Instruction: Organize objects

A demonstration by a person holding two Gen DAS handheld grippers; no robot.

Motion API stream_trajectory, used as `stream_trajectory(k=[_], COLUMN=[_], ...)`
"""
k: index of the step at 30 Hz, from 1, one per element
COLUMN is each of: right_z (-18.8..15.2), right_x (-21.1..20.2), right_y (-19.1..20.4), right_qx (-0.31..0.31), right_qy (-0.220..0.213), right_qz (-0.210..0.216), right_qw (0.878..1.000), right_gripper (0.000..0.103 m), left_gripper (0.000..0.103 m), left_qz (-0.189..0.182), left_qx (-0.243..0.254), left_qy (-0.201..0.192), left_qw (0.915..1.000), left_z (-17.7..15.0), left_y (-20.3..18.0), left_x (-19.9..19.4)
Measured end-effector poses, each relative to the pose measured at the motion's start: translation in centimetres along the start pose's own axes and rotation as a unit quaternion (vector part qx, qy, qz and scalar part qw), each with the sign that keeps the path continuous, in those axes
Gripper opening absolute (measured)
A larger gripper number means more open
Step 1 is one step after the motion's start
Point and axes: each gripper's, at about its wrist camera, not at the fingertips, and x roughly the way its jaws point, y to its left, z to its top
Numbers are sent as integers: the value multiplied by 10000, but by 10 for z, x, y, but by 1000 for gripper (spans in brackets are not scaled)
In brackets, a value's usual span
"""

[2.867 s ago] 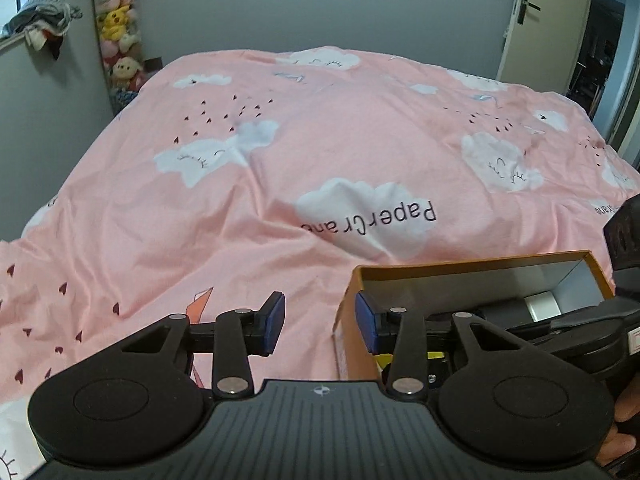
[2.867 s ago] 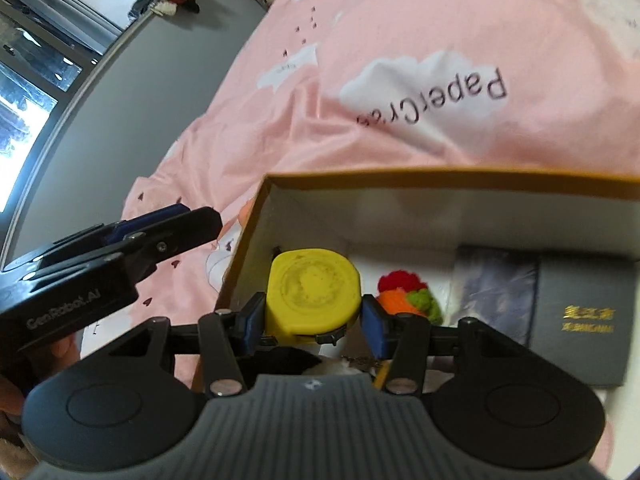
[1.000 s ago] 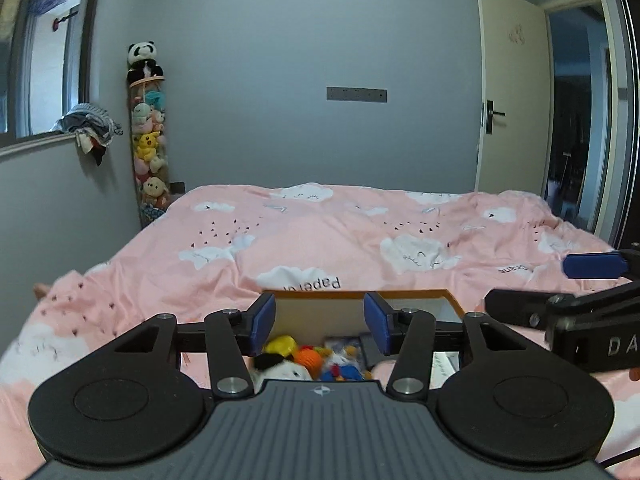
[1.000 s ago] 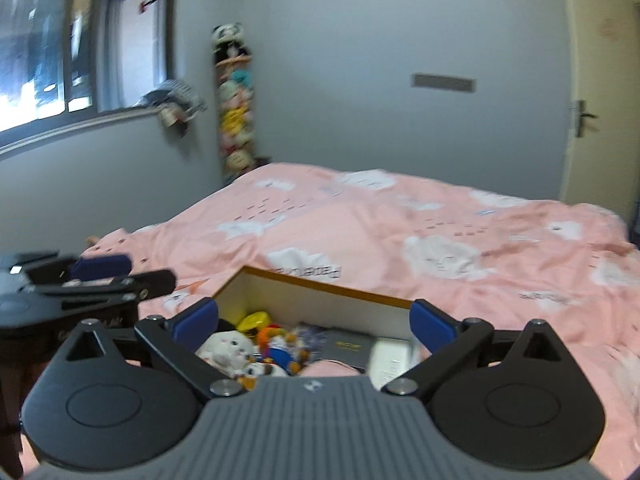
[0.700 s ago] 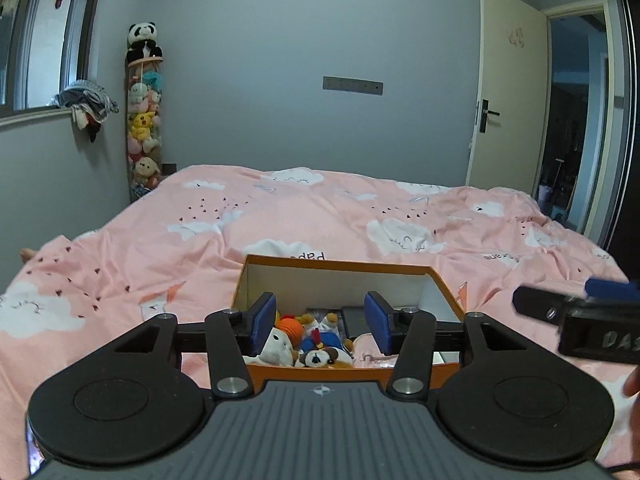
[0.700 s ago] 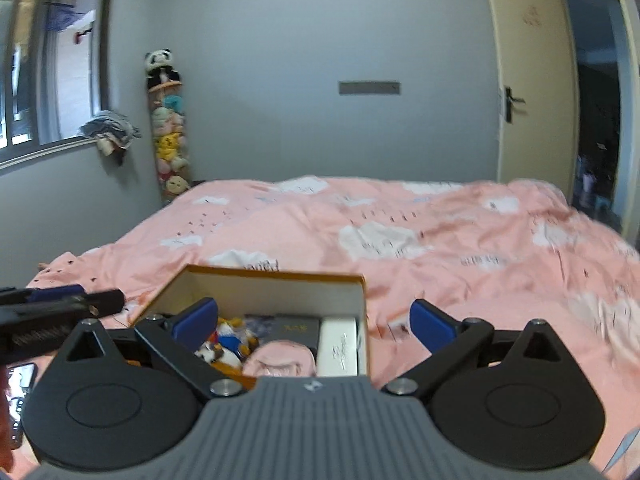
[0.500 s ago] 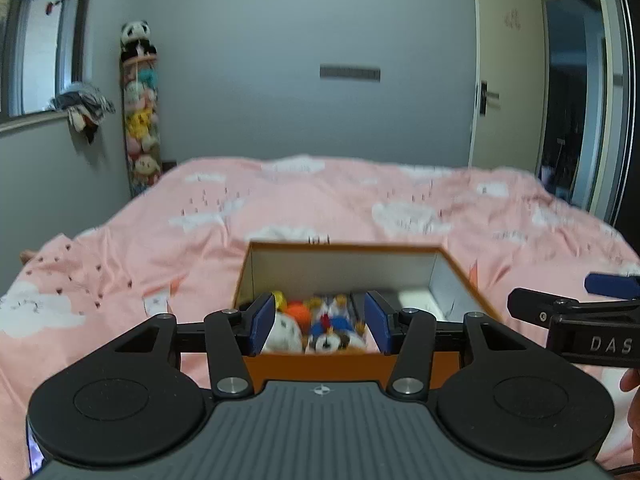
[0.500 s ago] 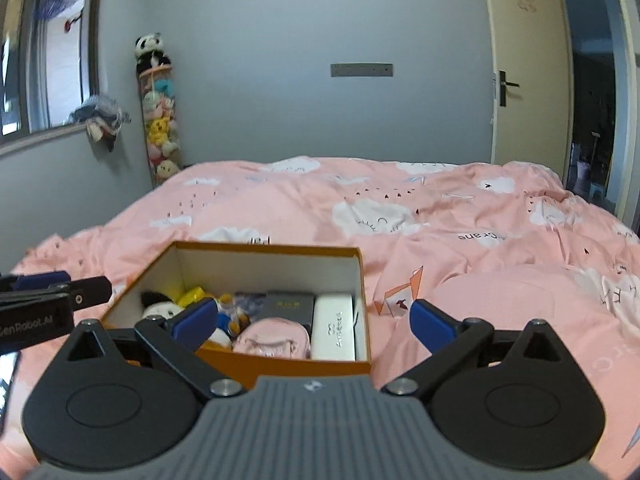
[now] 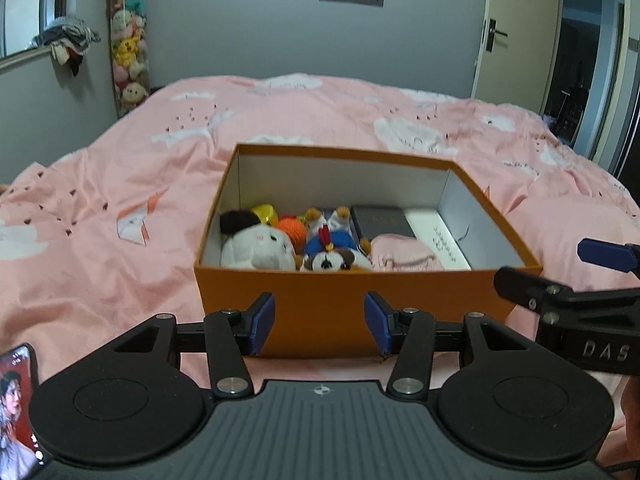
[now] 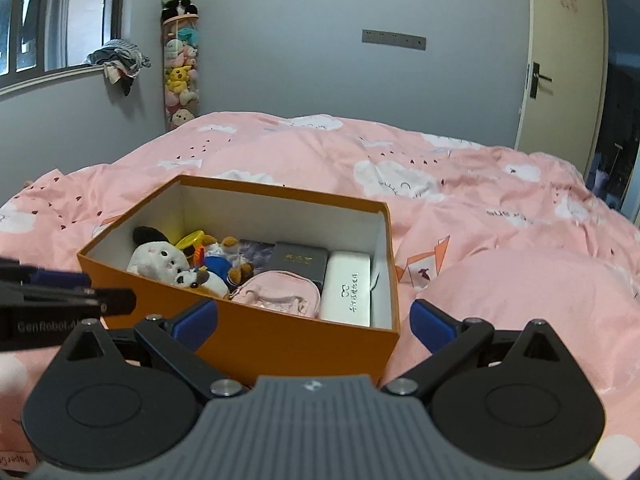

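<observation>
Open orange cardboard box (image 9: 344, 312) is seen on pink cloud-print duvet (image 9: 120, 184), filled with plush toys and cases. Left gripper (image 9: 319, 323) is held part-spread, empty, before the box's near wall. Right gripper (image 10: 314, 322) is spread wide, empty.

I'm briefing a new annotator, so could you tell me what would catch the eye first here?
The orange box sits open on the pink bedspread, packed with plush toys on its left and a white case on its right. Both grippers, left and right, hang open and empty in front of it.
</observation>
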Motion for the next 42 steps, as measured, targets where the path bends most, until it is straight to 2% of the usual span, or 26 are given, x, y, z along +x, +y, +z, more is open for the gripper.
stream_trajectory(k=[7, 25, 42], right_z=[-1, 0, -3], right_x=[8, 0, 3], right_y=[-4, -8, -9], right_qx=[181, 314, 412], right_qy=[175, 121, 270], right_qz=[107, 290, 339], right_qw=[9996, 9990, 9982], right_gripper=[102, 102, 102], left_gripper=[59, 59, 59], left_qz=[2, 28, -30], left_qx=[17, 47, 70], left_qy=[85, 174, 218], left_qw=[10000, 9998, 9997], left_z=[-1, -1, -2], left_y=[-4, -9, -10], left_x=[2, 1, 2])
